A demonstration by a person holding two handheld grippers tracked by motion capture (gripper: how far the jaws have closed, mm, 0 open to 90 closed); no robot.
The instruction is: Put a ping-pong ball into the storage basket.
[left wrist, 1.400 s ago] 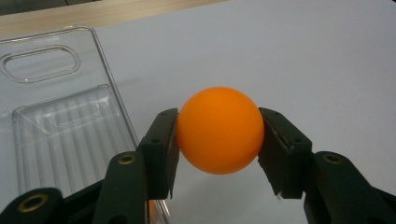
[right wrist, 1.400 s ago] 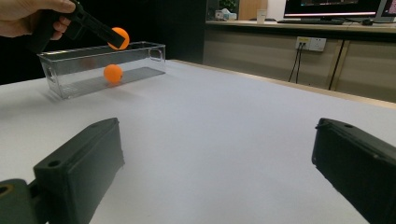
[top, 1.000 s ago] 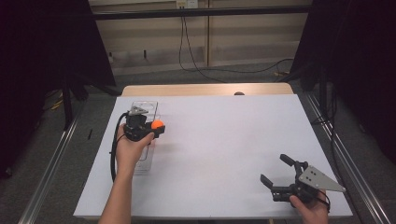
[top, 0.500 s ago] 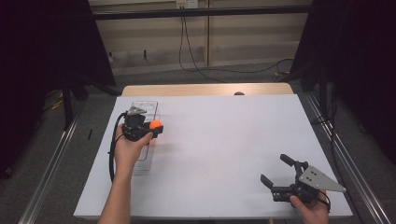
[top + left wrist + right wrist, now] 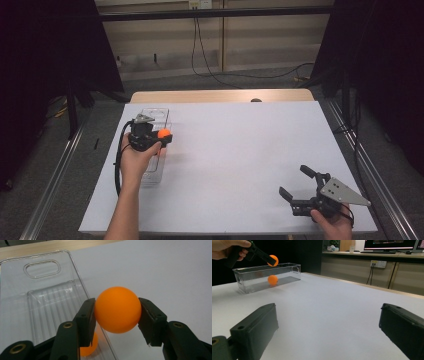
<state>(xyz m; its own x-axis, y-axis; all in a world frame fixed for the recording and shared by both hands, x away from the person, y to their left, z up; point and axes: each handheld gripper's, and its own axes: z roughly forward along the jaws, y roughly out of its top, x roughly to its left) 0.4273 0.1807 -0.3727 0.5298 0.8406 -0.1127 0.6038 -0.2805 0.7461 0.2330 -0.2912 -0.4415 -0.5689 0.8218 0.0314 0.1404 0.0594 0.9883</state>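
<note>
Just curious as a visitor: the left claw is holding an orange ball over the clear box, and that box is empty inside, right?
Not quite. The left claw does hold an orange ball by the rim of the clear box, but the box is not empty: a second orange ball already lies on its floor. The right gripper view shows it plainly.

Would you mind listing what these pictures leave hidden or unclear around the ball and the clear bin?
- Second ball in the clear bin: in the left gripper view, mostly hidden behind the left gripper.
- Held ball: too small in the high view to judge whether it is over the bin or just beside its rim.
- Right gripper: its jaws are cut off by the bottom edge of the right gripper view.
</note>
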